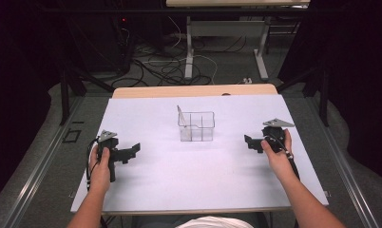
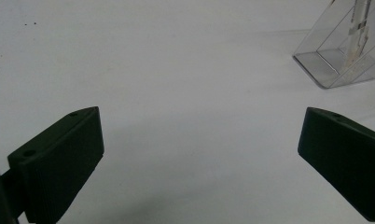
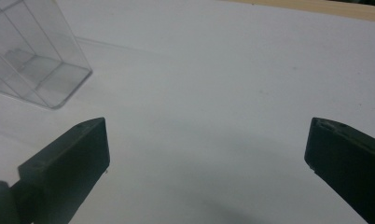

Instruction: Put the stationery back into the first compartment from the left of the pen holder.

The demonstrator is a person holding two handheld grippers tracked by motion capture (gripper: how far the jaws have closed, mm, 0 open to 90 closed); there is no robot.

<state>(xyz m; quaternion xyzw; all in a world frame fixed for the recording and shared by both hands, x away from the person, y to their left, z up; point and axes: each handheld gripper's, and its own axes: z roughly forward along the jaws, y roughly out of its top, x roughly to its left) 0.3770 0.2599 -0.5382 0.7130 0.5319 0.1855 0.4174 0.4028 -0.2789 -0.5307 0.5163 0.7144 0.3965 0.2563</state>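
Observation:
A clear plastic box point(image 1: 196, 125) with inner dividers stands in the middle of the white table sheet point(image 1: 198, 180). The same box point(image 2: 345, 46) appears at the top right of the left gripper view and, as the box point(image 3: 34, 65), at the top left of the right gripper view. My left gripper point(image 1: 134, 150) rests low at the left of the sheet, held in one hand, its jaws wide apart with nothing between them. My right gripper point(image 1: 250, 141) sits at the right of the sheet, pointing toward the box, open and empty too. Both stand well apart from the box.
The wooden tabletop edge point(image 1: 194, 90) shows beyond the sheet at the back. Behind it stand the legs of another table point(image 1: 189, 47) and loose cables point(image 1: 165, 66) on the floor. A metal rail point(image 1: 37, 171) runs along the left side.

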